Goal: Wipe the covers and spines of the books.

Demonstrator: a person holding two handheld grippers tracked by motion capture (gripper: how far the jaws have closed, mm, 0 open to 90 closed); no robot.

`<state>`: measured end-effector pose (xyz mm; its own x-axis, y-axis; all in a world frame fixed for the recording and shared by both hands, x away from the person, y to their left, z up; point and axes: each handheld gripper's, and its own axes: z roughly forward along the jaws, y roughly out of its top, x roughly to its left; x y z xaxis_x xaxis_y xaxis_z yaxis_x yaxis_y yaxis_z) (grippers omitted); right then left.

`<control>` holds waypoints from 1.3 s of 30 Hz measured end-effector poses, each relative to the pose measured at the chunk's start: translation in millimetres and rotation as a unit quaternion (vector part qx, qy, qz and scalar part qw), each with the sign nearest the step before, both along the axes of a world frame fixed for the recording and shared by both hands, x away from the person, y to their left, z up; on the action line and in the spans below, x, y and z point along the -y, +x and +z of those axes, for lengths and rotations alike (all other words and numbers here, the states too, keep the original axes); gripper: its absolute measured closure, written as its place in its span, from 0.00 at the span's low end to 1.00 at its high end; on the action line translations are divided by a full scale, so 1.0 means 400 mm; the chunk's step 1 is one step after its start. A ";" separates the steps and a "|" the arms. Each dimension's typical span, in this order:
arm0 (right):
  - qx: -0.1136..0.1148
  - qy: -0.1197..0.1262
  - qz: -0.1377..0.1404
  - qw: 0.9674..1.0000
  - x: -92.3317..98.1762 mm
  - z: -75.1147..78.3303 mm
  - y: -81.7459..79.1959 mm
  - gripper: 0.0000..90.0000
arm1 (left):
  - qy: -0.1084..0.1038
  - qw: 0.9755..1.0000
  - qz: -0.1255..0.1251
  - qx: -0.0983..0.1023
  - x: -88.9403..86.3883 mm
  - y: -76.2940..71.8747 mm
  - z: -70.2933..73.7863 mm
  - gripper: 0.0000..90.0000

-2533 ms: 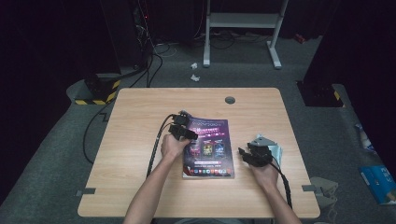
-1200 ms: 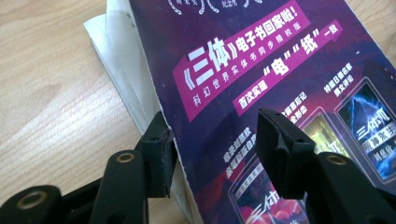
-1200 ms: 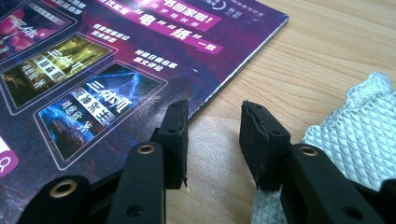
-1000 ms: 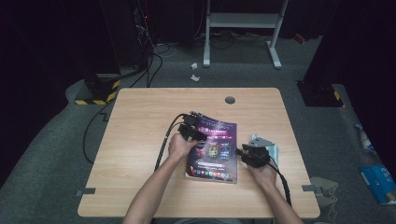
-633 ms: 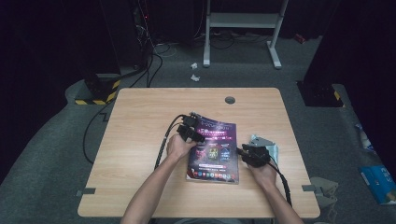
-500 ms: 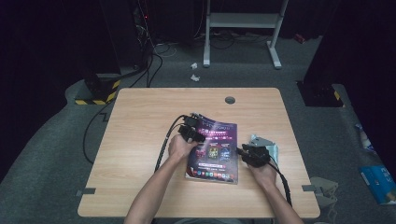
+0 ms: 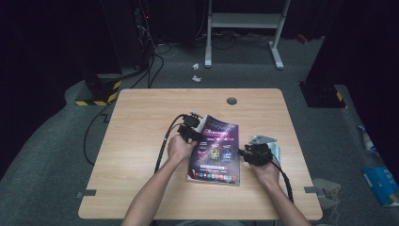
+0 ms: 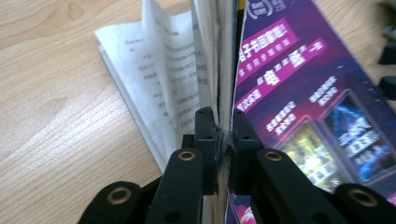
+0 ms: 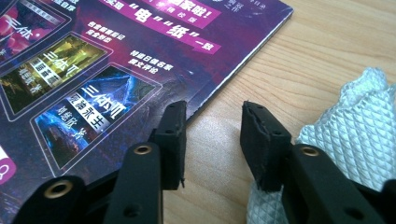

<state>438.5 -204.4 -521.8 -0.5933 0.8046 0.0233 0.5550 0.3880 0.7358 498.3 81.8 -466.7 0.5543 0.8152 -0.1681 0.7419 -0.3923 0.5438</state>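
Note:
A magazine [image 7: 217,151] with a purple cover [image 8: 299,93] lies in the middle of the table. My left gripper [image 8: 224,125] is at its left edge [image 7: 197,135]. Its jaws have just been closing and are now shut on the cover and a few pages, which stand up off the white pages [image 8: 173,84] below. My right gripper [image 9: 212,122] is at the magazine's right edge [image 7: 244,153]. Its jaws have just been opening and are now open: one finger rests on the cover [image 9: 116,60], the other is over bare wood.
A white mesh cloth [image 9: 359,126] lies just right of my right gripper, beside the magazine [image 7: 276,151]. The wooden table [image 7: 141,141] has a round grommet [image 7: 231,100] near its far edge. Cables trail from both grippers toward the person.
My left gripper moved right onto the magazine's left edge and closed on the cover, which now stands raised. The right gripper edged left to the magazine's right side.

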 end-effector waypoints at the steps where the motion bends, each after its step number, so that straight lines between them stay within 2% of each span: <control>1: -0.007 0.005 -0.002 1.000 0.002 0.002 0.000 0.64 | -0.003 1.000 -0.001 0.001 -0.001 -0.002 0.004 0.94; 11: -0.045 0.018 -0.018 0.999 0.024 0.018 0.002 0.62 | -0.025 1.000 -0.009 0.001 -0.012 -0.018 0.030 0.95; 13: -0.052 0.016 -0.013 0.998 0.025 0.024 0.004 0.60 | -0.031 0.999 -0.011 0.003 -0.015 -0.025 0.036 0.96; 14: -0.063 0.017 -0.014 0.998 0.022 0.028 0.005 0.60 | -0.036 0.999 -0.012 0.004 -0.017 -0.027 0.039 0.96; 16: -0.066 0.017 -0.011 0.998 0.017 0.038 0.008 0.59 | -0.043 0.999 -0.014 0.008 -0.022 -0.033 0.046 0.96; 21: -0.079 0.036 0.003 0.996 -0.001 0.067 0.019 0.56 | -0.056 0.998 -0.017 0.011 -0.032 -0.047 0.057 0.96; 24: -0.098 0.047 0.011 0.994 -0.015 0.073 0.031 0.54 | -0.063 0.998 -0.016 0.014 -0.040 -0.053 0.063 0.96; 25: -0.111 0.047 0.012 0.993 -0.021 0.074 0.037 0.53 | -0.063 0.998 -0.018 0.014 -0.042 -0.054 0.065 0.96; 28: -0.125 0.040 0.017 0.991 -0.036 0.077 0.052 0.52 | -0.072 0.997 -0.017 0.018 -0.047 -0.061 0.070 0.96; 29: -0.126 0.042 0.017 0.991 -0.039 0.076 0.054 0.52 | -0.074 0.997 -0.018 0.020 -0.048 -0.063 0.072 0.96; 31: -0.145 0.034 0.016 0.989 -0.049 0.074 0.066 0.51 | -0.079 0.997 -0.017 0.021 -0.051 -0.067 0.076 0.96; 34: -0.160 0.034 0.011 0.987 -0.056 0.074 0.081 0.50 | -0.084 0.996 -0.019 0.025 -0.056 -0.071 0.080 0.96; 39: -0.186 0.043 0.007 0.982 -0.066 0.071 0.107 0.49 | -0.093 0.995 -0.021 0.027 -0.066 -0.075 0.081 0.96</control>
<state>481.2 -178.1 -493.5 -0.5416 0.7823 0.3077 0.7864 0.3422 0.5143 468.5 108.3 -434.3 0.5995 0.7484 -0.2836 0.6949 -0.3110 0.6484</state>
